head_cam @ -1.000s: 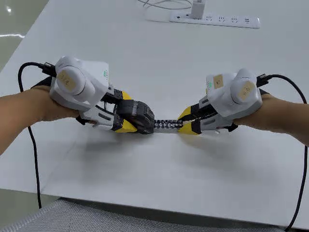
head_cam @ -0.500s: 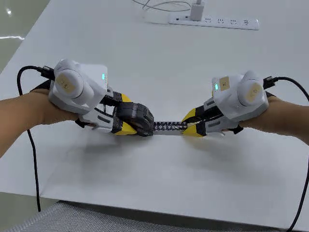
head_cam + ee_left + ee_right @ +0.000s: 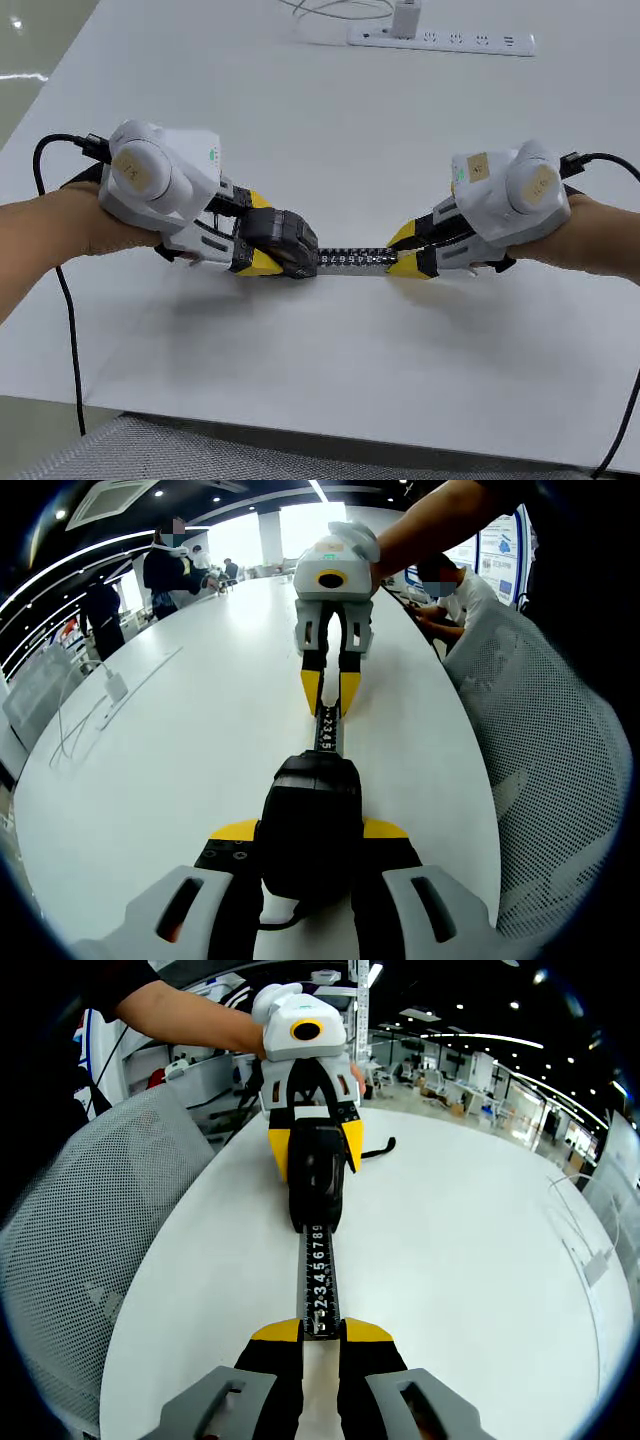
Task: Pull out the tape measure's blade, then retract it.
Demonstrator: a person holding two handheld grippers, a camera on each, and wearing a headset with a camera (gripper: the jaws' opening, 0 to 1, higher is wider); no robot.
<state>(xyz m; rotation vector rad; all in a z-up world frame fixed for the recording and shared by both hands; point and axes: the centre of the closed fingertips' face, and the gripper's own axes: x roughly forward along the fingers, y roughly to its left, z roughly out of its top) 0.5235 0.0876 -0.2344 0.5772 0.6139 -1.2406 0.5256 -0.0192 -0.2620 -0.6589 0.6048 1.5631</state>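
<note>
The black tape measure case (image 3: 282, 243) sits just above the white table (image 3: 330, 130), clamped between the yellow-tipped jaws of my left gripper (image 3: 258, 232). In the left gripper view the case (image 3: 310, 820) lies between my jaws (image 3: 310, 832). A short length of numbered blade (image 3: 355, 259) runs from the case to my right gripper (image 3: 403, 250), which is shut on the blade's end. In the right gripper view the blade (image 3: 318, 1278) stretches from my jaws (image 3: 320, 1332) to the case (image 3: 316, 1175).
A white power strip (image 3: 440, 39) with a plugged charger and cable lies at the table's far edge. Black cables trail from both grippers. A mesh chair (image 3: 540, 760) stands beside the table, and people stand at its far end (image 3: 175, 560).
My right gripper has moved to the right, away from the case, and more blade has come out. The left gripper has held the case nearly still.
</note>
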